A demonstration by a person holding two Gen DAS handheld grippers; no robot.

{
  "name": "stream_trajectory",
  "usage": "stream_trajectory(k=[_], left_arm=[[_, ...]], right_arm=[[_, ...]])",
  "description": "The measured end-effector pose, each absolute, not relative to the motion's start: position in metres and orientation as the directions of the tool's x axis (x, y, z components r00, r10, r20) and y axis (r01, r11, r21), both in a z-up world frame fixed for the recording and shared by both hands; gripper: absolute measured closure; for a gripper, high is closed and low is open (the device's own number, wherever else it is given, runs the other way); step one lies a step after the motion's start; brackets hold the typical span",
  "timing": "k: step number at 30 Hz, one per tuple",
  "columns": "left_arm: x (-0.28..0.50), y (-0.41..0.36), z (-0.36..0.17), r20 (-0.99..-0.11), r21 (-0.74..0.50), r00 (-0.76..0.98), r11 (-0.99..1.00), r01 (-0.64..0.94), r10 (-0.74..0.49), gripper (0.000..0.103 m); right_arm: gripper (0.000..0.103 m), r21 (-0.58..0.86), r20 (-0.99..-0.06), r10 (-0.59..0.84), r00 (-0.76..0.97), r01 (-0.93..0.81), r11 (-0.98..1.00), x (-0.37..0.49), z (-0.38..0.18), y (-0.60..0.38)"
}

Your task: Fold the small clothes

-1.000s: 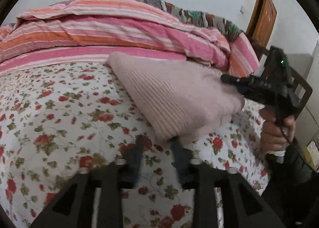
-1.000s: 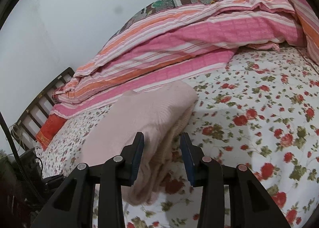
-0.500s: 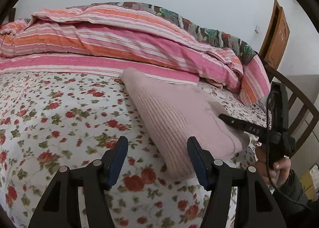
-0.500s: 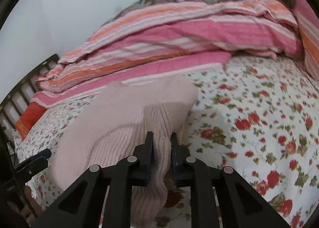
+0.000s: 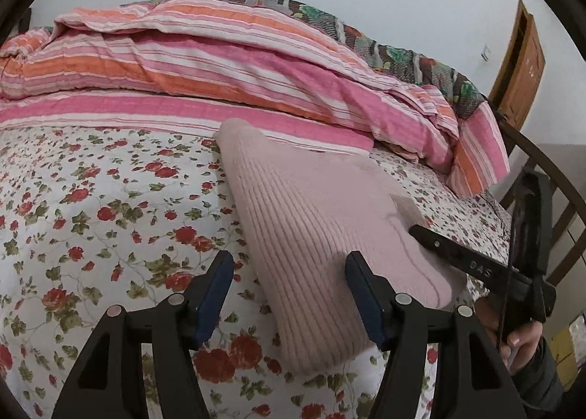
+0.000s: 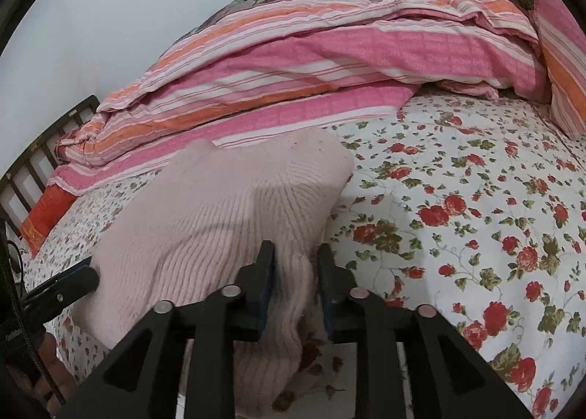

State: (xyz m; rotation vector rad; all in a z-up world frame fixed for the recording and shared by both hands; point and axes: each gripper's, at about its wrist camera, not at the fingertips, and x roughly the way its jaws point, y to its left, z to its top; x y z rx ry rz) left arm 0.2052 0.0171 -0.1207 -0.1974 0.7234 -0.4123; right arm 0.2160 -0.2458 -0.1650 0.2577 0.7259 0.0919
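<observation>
A folded pale pink ribbed sweater (image 5: 311, 221) lies on the floral bedsheet (image 5: 110, 221). My left gripper (image 5: 289, 291) hovers at the sweater's near corner, jaws wide and still opening. The knit's edge lies between the jaws, but the pads do not press it. In the right wrist view the sweater (image 6: 219, 214) fills the middle. My right gripper (image 6: 297, 272) straddles a thick fold at its near edge, and its jaws are opening off the fold. The right gripper (image 5: 421, 232) also shows from the side, resting on the sweater's right end. The left gripper (image 6: 86, 274) shows at the far left.
A bunched pink and orange striped quilt (image 5: 219, 64) runs along the back of the bed. A wooden bed rail (image 5: 549, 170) and a brown door (image 5: 520, 64) stand at the right. A person's hand (image 5: 520, 338) holds the right gripper. An orange-red cloth (image 6: 44, 214) lies by the rail.
The left gripper's jaws have spread wide and it has shifted across the bed. The right gripper pinched the sweater's fold half a second ago and has since widened.
</observation>
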Motion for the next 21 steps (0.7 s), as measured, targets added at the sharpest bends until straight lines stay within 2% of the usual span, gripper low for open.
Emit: stream_trajectory(k=[3, 12, 17, 21], left_arm=[[0.21, 0.017, -0.122, -0.61, -0.33, 0.67, 0.905, 0.27, -0.423, 0.04], [0.223, 0.022, -0.126, -0.603, -0.409, 0.651, 0.879, 0.244, -0.461, 0.04], [0.252, 0.031, -0.123, -0.608, -0.49, 0.617, 0.848, 0.203, -0.499, 0.041], [0.293, 0.032, -0.122, -0.646, -0.479, 0.594, 0.861, 0.173, -0.479, 0.042]], right_arm=[[0.064, 0.287, -0.651, 0.176, 0.739, 0.024, 0.958, 0.215, -0.164, -0.251], [0.063, 0.179, -0.643, 0.118, 0.757, -0.001, 0.984, 0.202, -0.15, -0.239], [0.063, 0.217, -0.626, 0.151, 0.765, -0.016, 0.976, 0.199, -0.145, -0.248], [0.063, 0.245, -0.638, 0.17, 0.751, -0.011, 0.969, 0.206, -0.144, -0.251]])
